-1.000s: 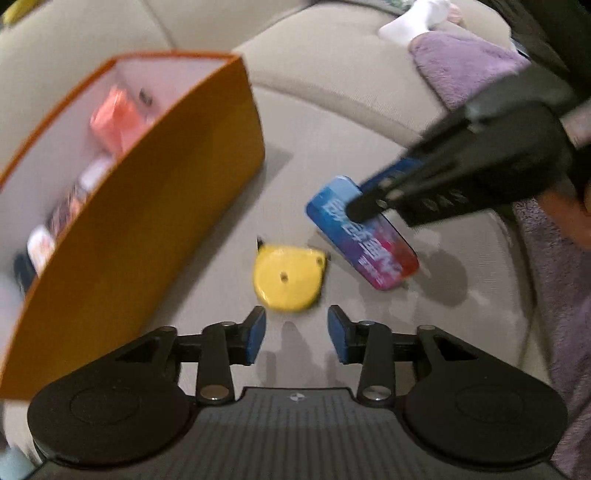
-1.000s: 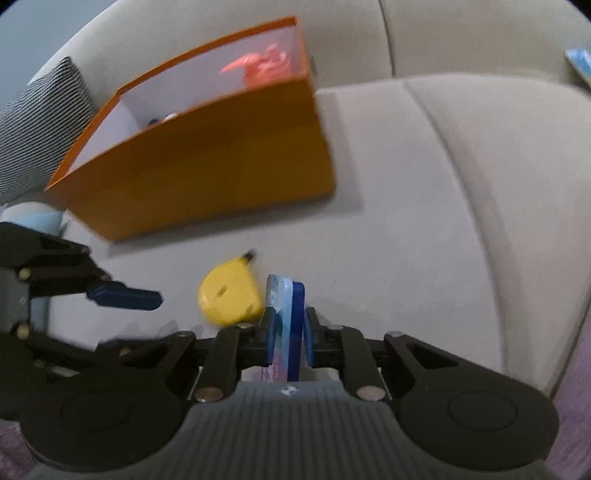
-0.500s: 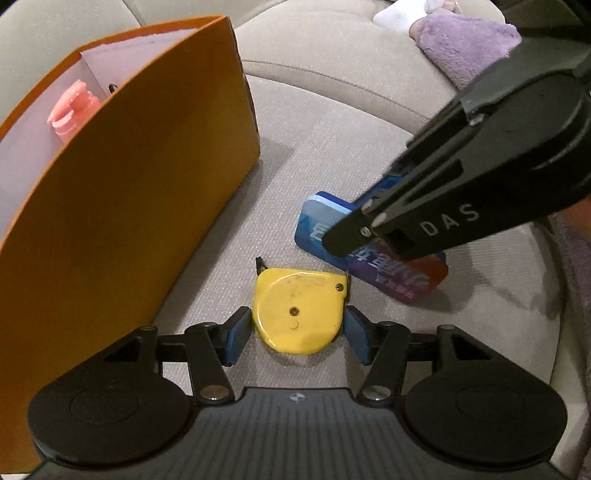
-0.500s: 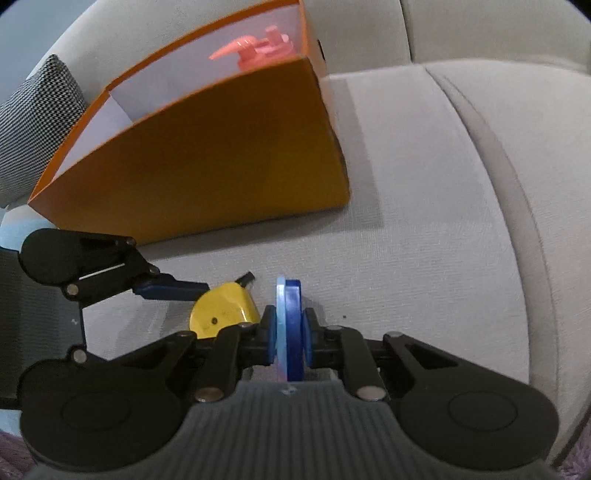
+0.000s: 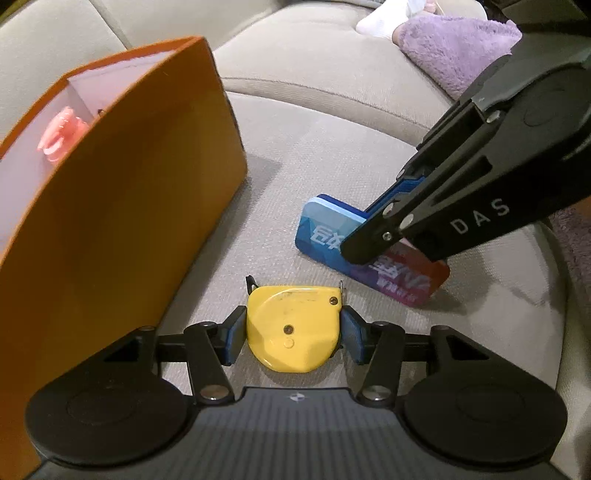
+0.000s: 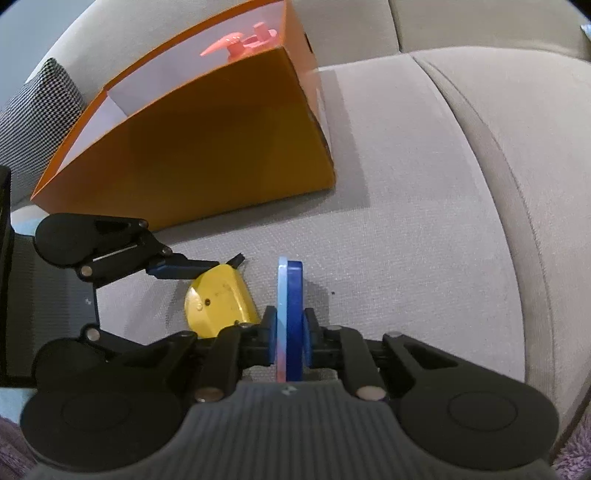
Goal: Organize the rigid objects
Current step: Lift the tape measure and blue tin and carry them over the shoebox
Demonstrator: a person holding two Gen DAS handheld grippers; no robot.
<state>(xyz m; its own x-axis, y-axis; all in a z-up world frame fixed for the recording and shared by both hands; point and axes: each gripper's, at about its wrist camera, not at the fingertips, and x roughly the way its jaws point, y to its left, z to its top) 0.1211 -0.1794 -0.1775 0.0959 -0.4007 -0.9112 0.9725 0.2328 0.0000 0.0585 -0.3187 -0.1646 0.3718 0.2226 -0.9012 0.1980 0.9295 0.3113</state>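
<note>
A yellow tape measure (image 5: 291, 328) (image 6: 218, 299) lies flat on the beige sofa seat. My left gripper (image 5: 293, 336) straddles it, jaws closing, and both blue pads touch its sides. One left finger (image 6: 177, 267) shows in the right wrist view. My right gripper (image 6: 290, 332) (image 5: 373, 221) is shut on a flat blue printed case (image 5: 332, 236) (image 6: 291, 291), held on edge just right of the tape measure. An open orange box (image 5: 129, 203) (image 6: 207, 147) stands to the left, with a pink item (image 5: 61, 133) (image 6: 240, 40) inside.
A purple fluffy blanket (image 5: 454, 48) and a white sock (image 5: 384, 22) lie at the far right of the sofa. A checked cushion (image 6: 33, 122) leans behind the orange box. Bare seat cushion (image 6: 424, 221) stretches to the right of the case.
My left gripper has dropped onto the tape measure, which now sits between its pads. The right gripper has tipped the blue case up onto its edge.
</note>
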